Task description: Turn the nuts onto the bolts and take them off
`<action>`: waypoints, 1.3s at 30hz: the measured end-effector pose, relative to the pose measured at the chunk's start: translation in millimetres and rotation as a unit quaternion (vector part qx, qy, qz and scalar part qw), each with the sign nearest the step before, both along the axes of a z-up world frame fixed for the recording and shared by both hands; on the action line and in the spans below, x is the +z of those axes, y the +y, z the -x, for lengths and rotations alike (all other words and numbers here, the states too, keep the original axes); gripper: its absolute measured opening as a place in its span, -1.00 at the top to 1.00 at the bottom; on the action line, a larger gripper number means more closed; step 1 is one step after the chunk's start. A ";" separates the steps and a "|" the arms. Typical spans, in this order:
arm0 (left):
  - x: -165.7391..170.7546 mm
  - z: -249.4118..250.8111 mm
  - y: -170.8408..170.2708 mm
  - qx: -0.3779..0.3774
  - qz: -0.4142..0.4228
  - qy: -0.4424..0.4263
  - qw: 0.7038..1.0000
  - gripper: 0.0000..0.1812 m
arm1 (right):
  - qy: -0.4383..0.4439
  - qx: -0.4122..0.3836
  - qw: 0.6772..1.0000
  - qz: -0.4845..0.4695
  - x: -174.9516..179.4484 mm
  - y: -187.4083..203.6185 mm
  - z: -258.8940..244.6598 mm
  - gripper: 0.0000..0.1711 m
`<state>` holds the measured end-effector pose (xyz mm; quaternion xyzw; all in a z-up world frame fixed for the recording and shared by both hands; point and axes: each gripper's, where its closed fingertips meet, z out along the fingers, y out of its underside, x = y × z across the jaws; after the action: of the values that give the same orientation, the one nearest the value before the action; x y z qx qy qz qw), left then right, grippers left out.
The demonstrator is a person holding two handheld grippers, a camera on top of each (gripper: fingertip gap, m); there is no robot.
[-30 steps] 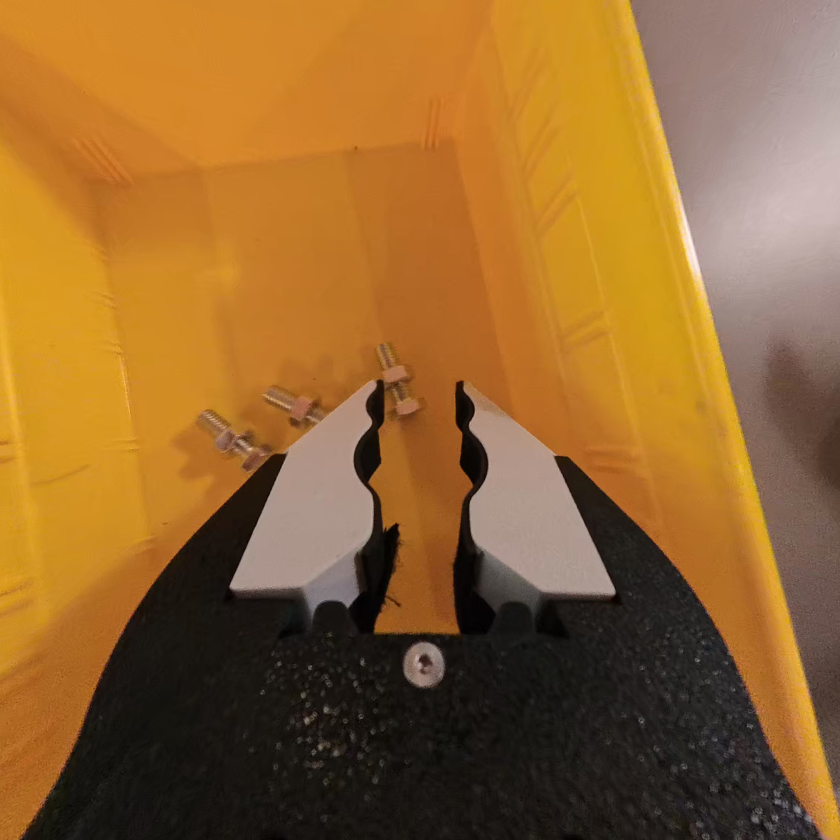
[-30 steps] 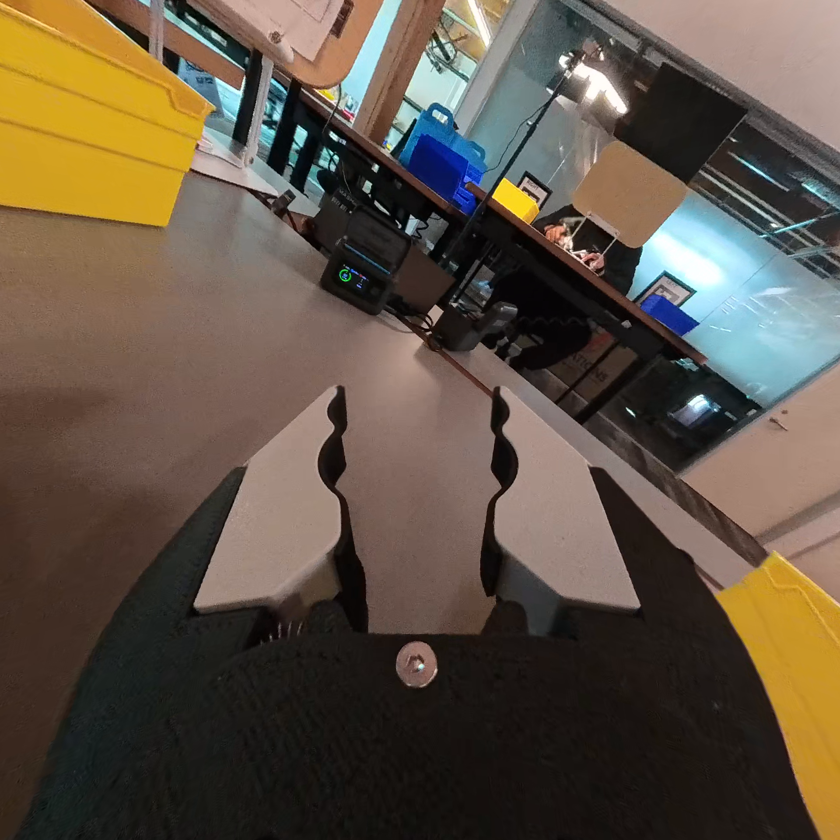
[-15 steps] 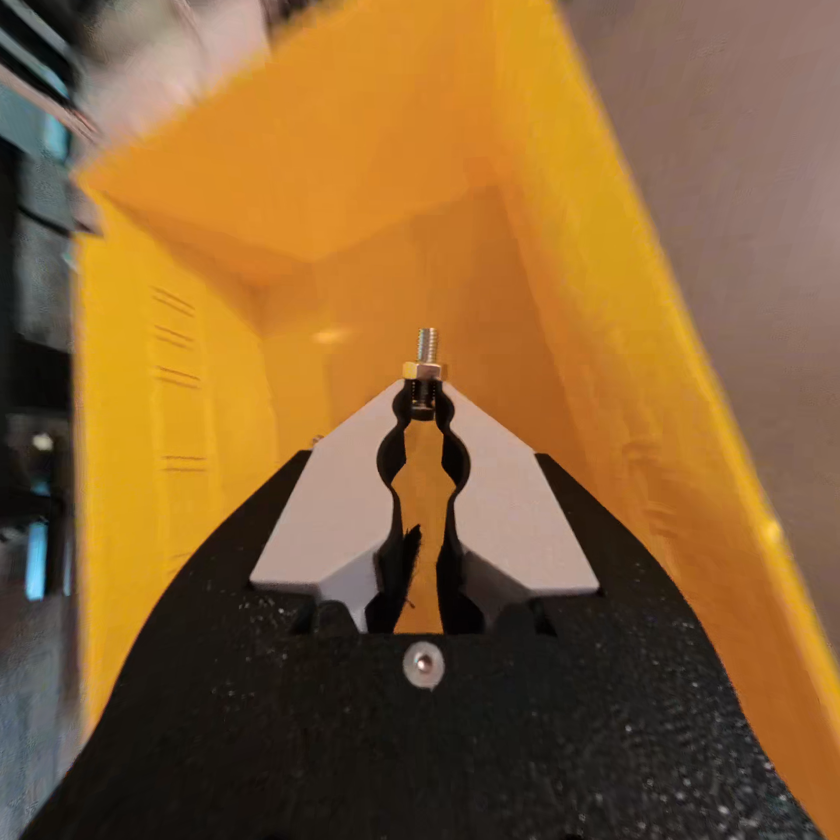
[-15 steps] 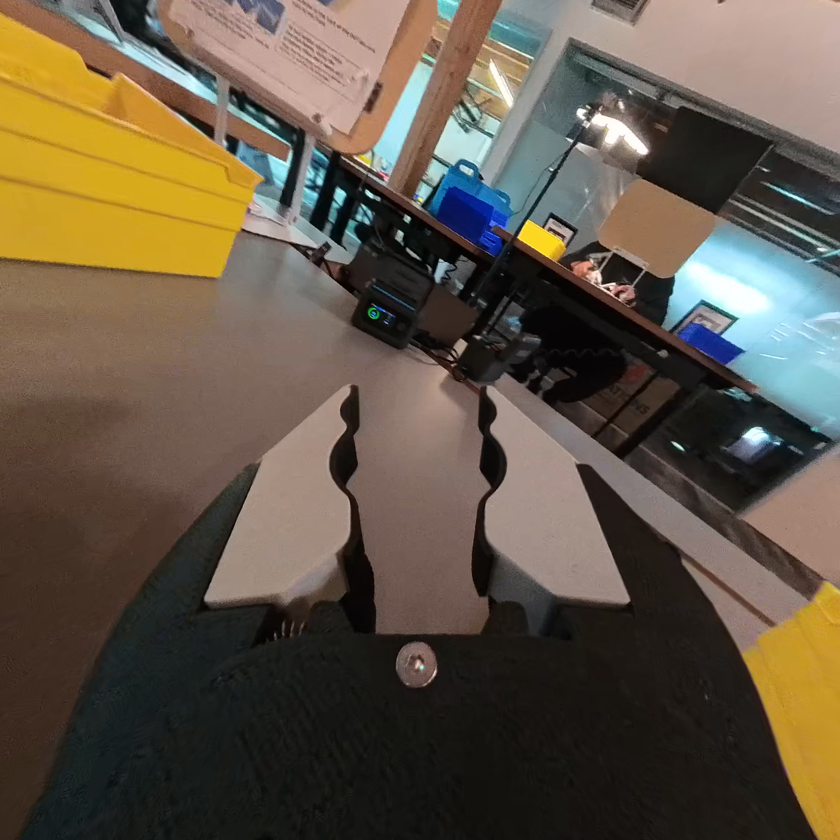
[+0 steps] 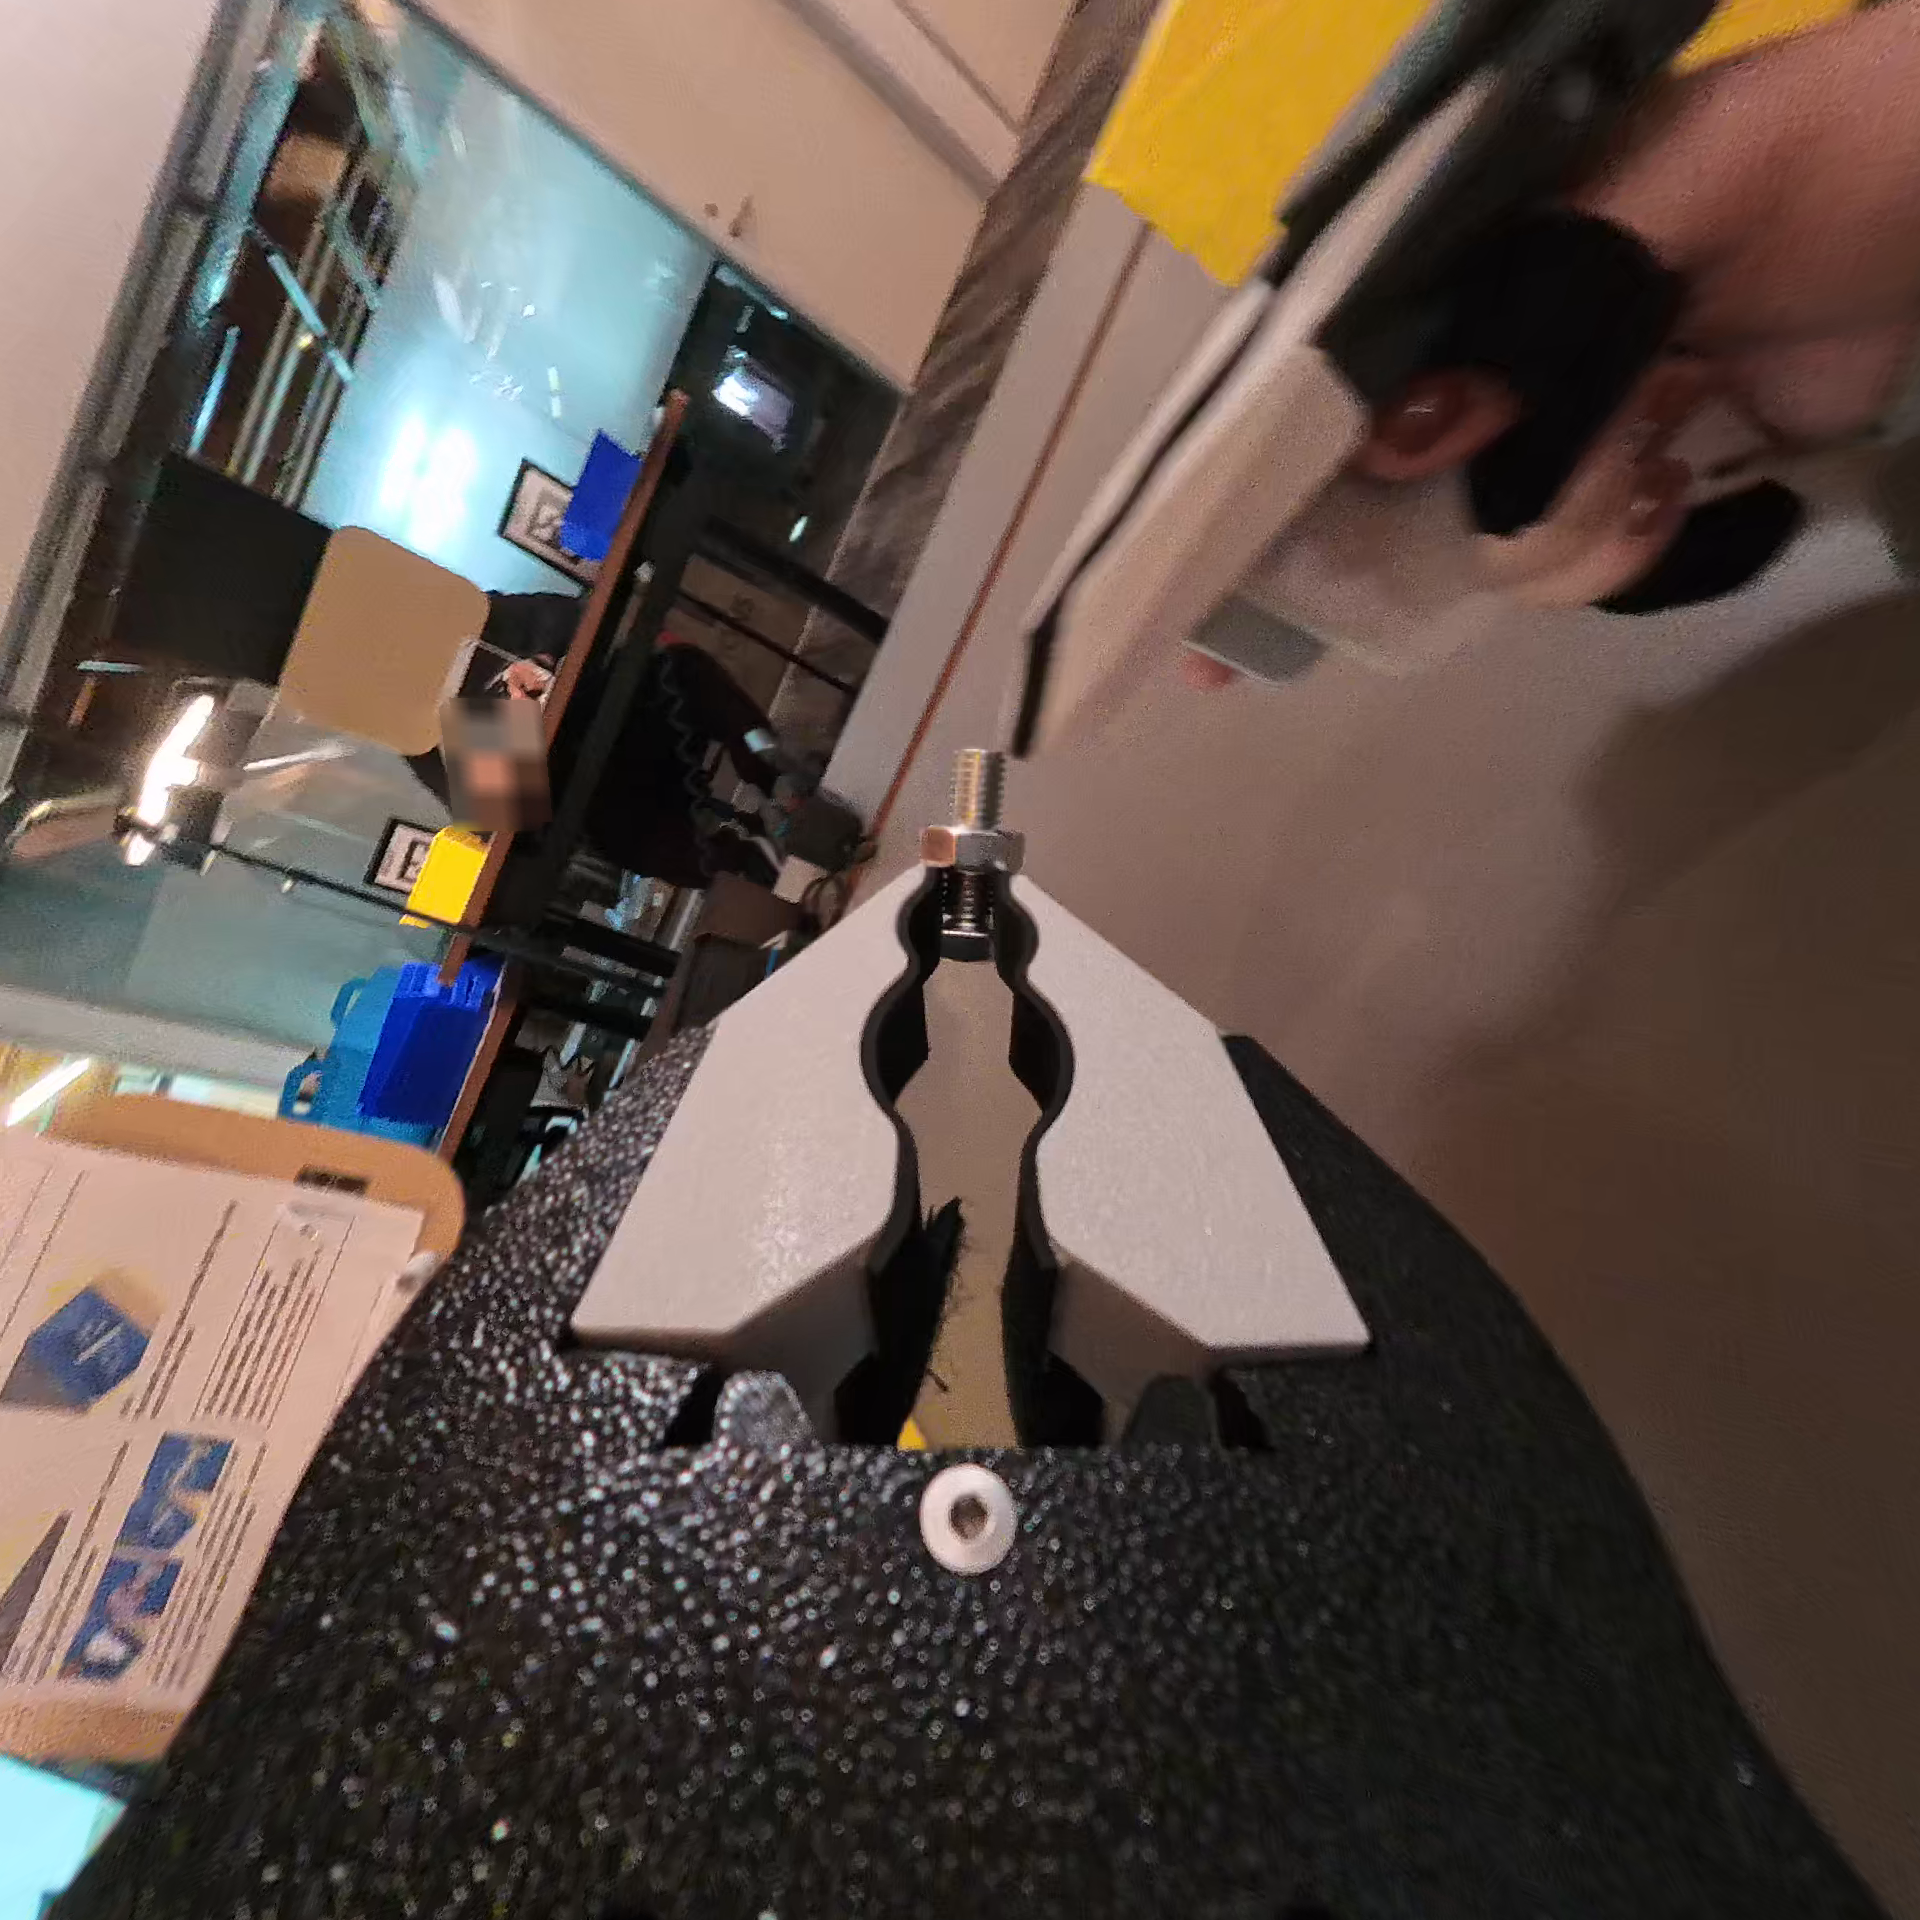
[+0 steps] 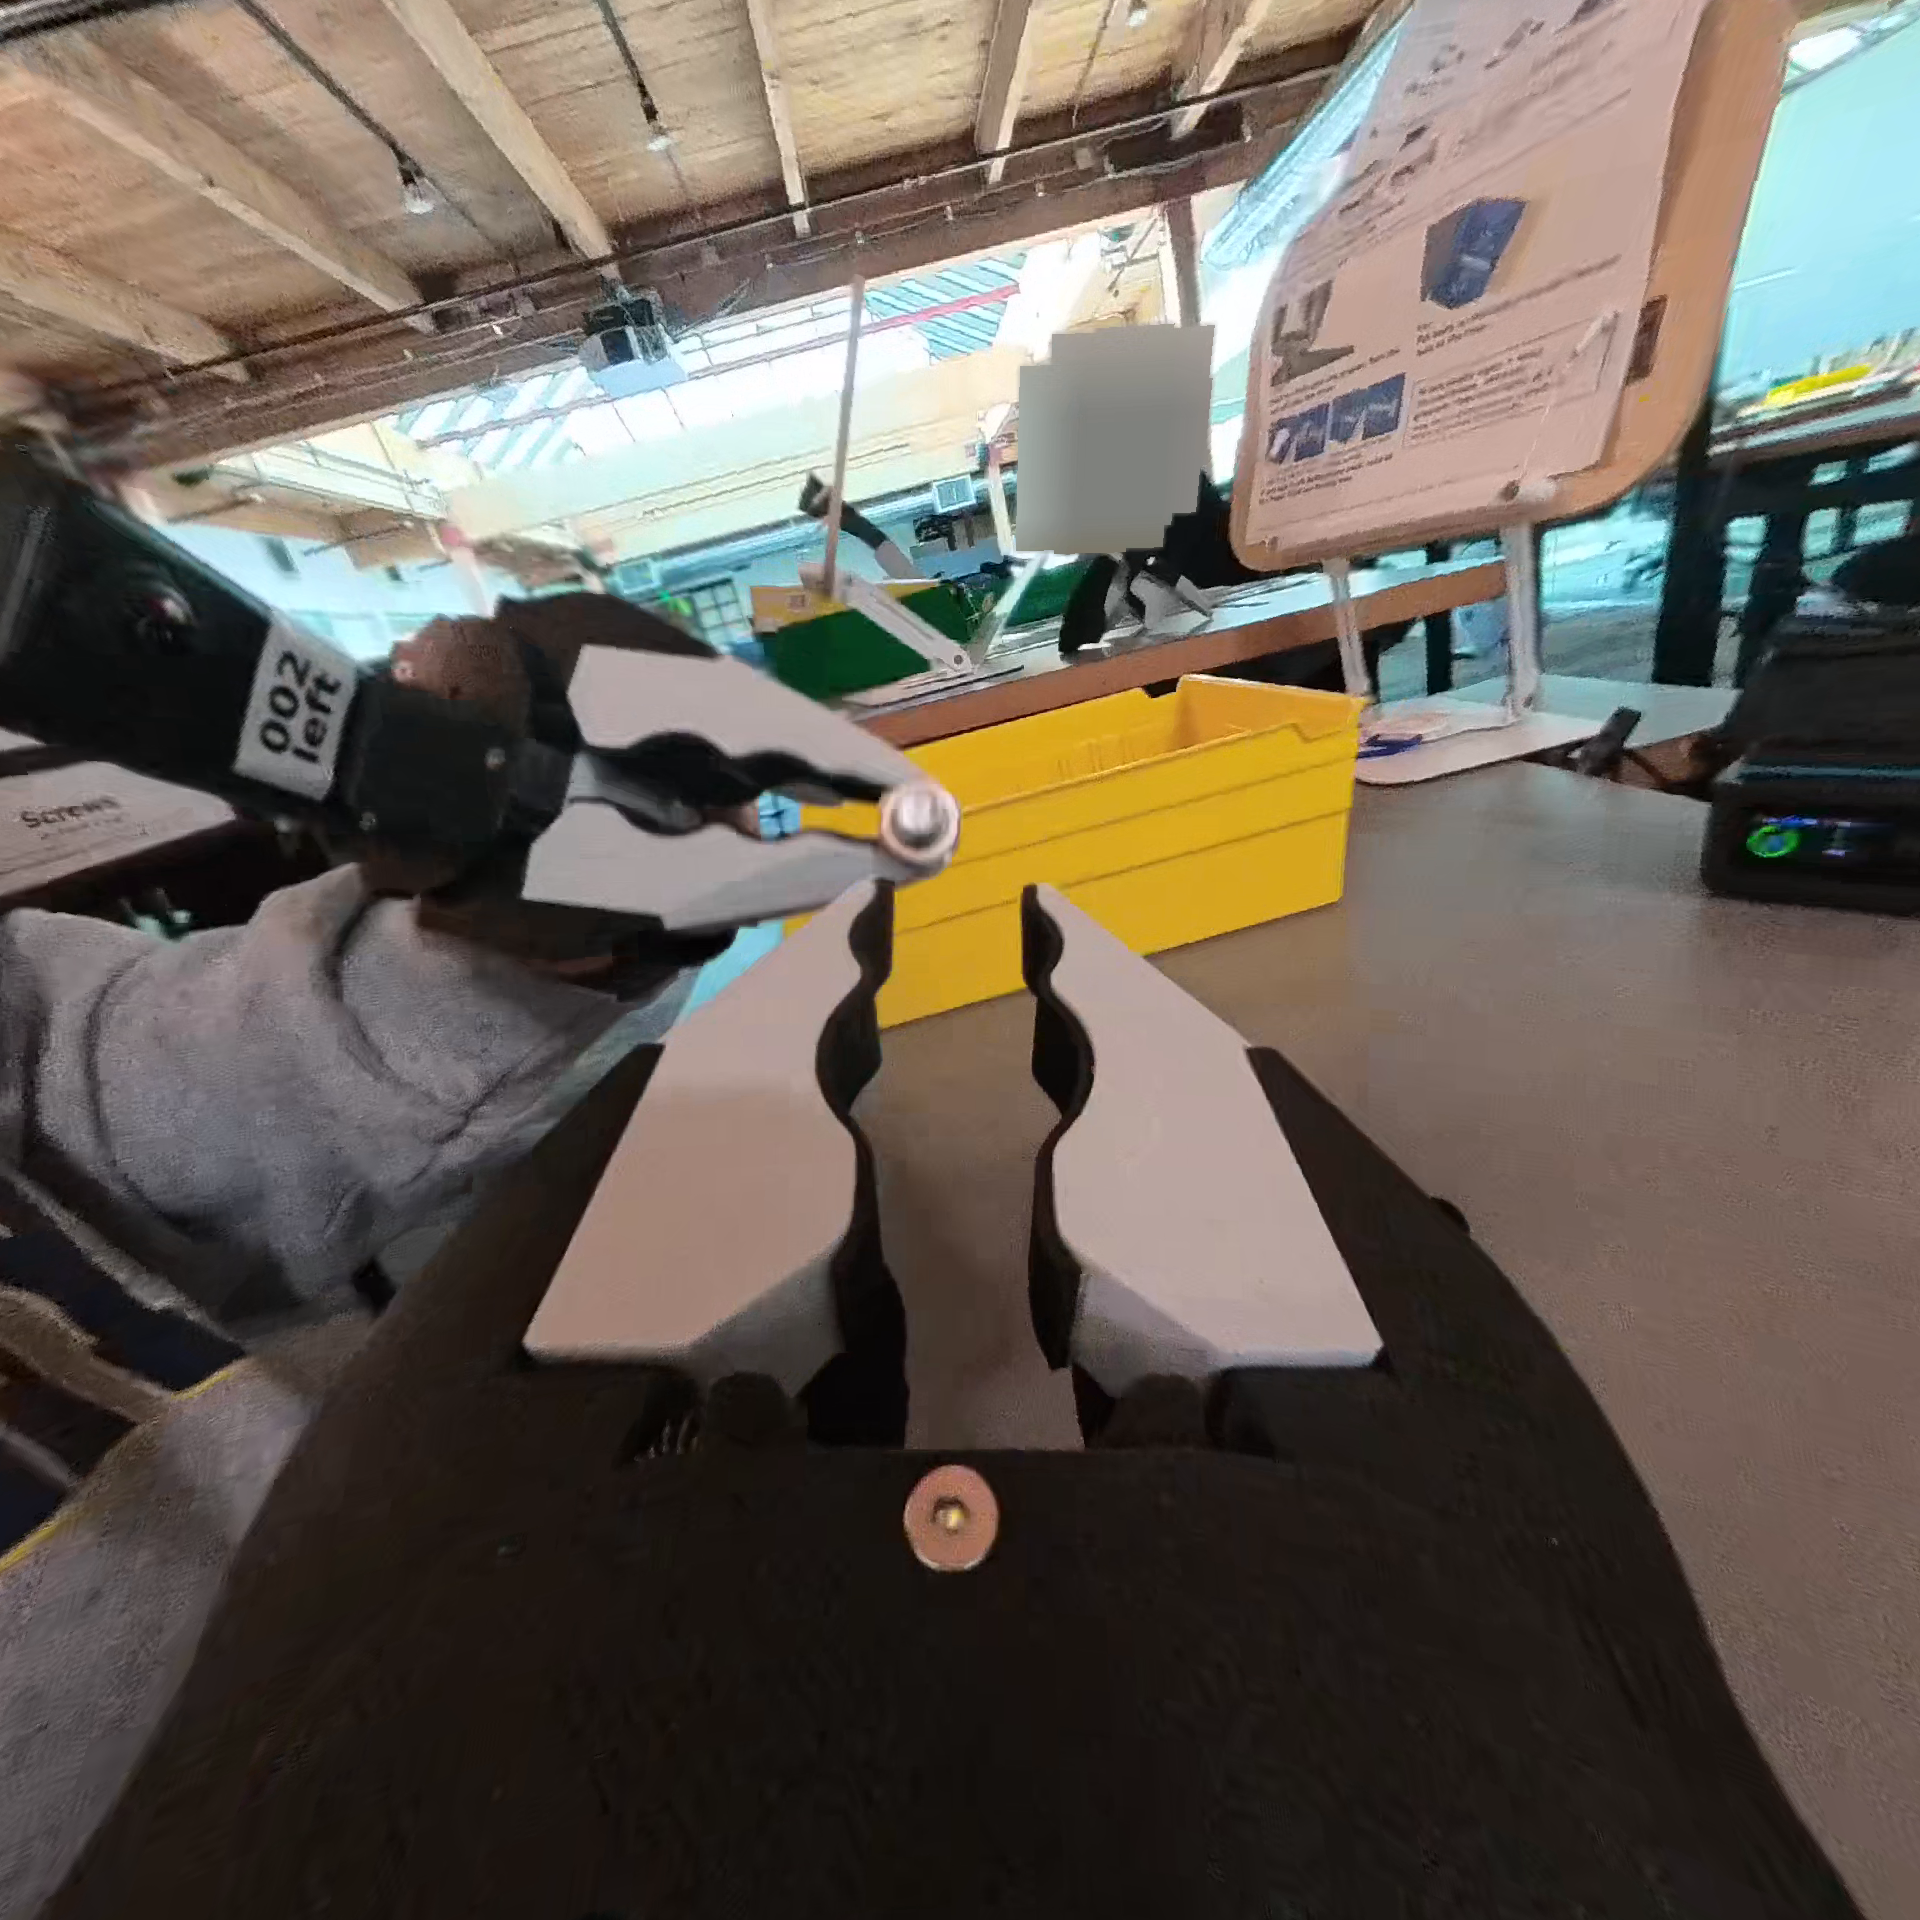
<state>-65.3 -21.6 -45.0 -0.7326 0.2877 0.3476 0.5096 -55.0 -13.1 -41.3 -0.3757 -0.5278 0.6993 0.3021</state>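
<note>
Grey tabletop [image 6: 1507,1039] underneath, workshop behind; left gripper [image 5: 966,914] fingers pinched on bolt [image 5: 971,790] shank, held in air above table; nut [image 5: 972,848] threaded on, sitting just past fingertips, thread end poking beyond; right gripper [image 6: 956,899] fingers apart, holding nothing, tips just beside bolt end; yellow bin [image 6: 1143,821] beyond on table; instruction board [image 6: 1486,270] far right
</note>
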 end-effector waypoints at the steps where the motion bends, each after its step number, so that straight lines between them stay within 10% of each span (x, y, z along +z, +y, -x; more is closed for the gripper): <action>1: -8.9 -5.8 4.2 -0.005 0.010 0.005 1.000 0.92 | 0.007 -0.016 1.000 -0.020 -0.2 2.1 -0.7 0.77; 28: -63.0 -7.1 29.9 -0.012 -0.009 -0.135 0.991 0.92 | -0.135 0.039 0.990 -0.005 -54.2 17.4 2.9 0.90; 33: -79.2 -1.2 32.4 0.002 0.010 -0.197 0.980 0.27 | -0.134 0.047 0.990 -0.015 -57.1 21.5 -0.5 0.91; 39: -80.4 -12.9 32.8 -0.043 0.023 -0.189 0.981 0.81 | -0.129 0.072 0.988 -0.042 -59.2 20.1 -7.3 0.91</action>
<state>-52.4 11.1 -125.4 -0.7836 0.2251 0.1738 0.5523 -47.7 7.1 -100.5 -0.4107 -0.6170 0.6421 0.1955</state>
